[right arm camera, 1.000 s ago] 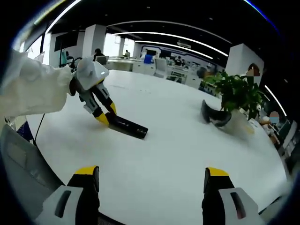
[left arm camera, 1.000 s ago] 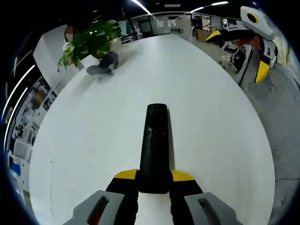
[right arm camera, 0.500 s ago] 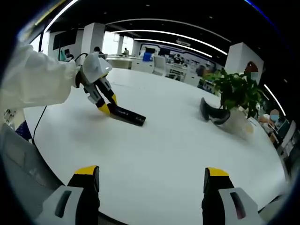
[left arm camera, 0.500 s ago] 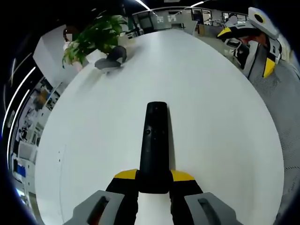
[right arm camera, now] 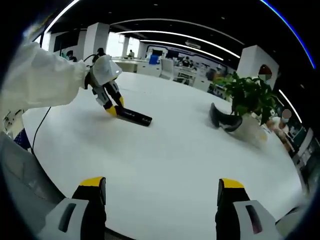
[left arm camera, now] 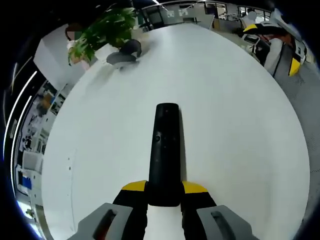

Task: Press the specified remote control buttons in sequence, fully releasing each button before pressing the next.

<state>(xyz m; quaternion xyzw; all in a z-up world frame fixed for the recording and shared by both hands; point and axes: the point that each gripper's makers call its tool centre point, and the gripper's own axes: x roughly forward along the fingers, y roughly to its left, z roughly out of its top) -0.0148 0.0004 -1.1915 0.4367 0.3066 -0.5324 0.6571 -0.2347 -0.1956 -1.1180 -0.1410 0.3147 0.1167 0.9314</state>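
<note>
Left gripper (left arm camera: pixel 164 192) jaws clamped together low; right gripper (right arm camera: pixel 162 192) jaws spread wide.

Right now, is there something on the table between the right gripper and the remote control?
Nothing visible: bare white table lies between the open right gripper and the remote control, which the left gripper holds.

left gripper view close over remote (left arm camera: pixel 165 150); right gripper view farther, same table (right arm camera: pixel 170 150)

A broad white desk (left arm camera: pixel 100 150) is stretching across an open-plan office. Long curved light strips (right arm camera: pixel 185 42) are glowing on a dark ceiling. White columns (right arm camera: pixel 95 40) are standing behind, with rows of workstations (right arm camera: pixel 175 70). A leafy green plant (right arm camera: pixel 247 97) is sitting at the desk's far edge.
</note>
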